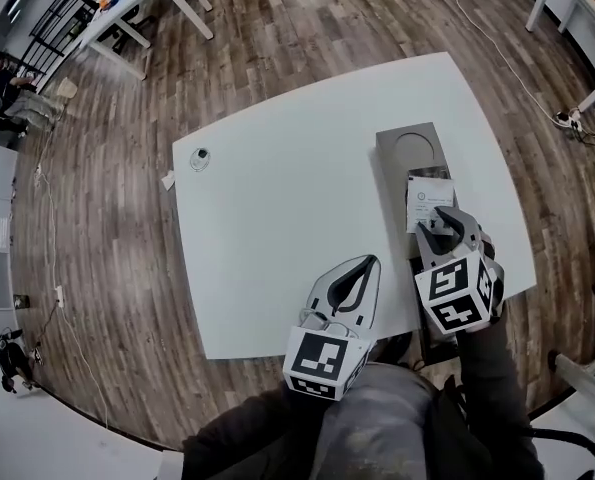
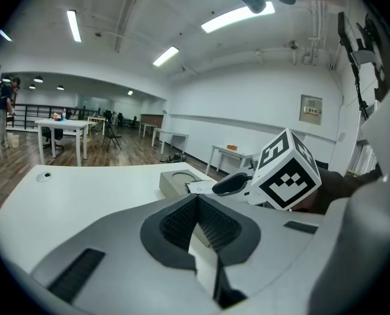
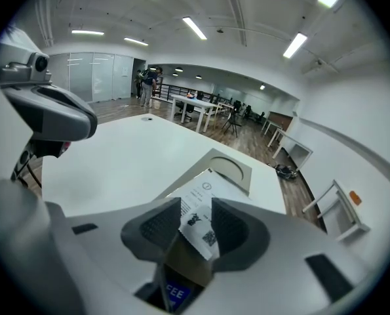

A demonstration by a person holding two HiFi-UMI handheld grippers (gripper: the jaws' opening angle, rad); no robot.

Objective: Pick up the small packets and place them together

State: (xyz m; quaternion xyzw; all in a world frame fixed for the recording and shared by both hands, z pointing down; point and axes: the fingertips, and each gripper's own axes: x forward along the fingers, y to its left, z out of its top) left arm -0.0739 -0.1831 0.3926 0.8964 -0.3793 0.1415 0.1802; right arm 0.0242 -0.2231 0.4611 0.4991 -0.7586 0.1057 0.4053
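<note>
My right tongs reach over the near end of a grey tray at the right side of the white counter. A white packet lies on that tray, just short of its round recess, and its near edge runs in under the tips of these tongs.

In the right gripper view the tongs stand partly spread. The white packet, printed with a small square code, sits tilted in the gap, one corner against the left pad. I cannot see the pads squeezing it, so I read it as lying loose between them. Deeper in the gap, below the packet, I see a brown surface and a blue patch with white letters; I cannot tell what they belong to. Beyond the tips the grey tray shows its recess, and the white sheet carries on across the tray's near half.

My left tongs hover at the near edge of the counter, to the left of the right pair and apart from the tray and the packet. In the left gripper view these tongs are pressed together at the tips with nothing pinched. The right gripper's marker cube shows ahead on the right, with the tray behind it.

A small round object sits at the far left corner of the counter, well apart from both pairs.
</note>
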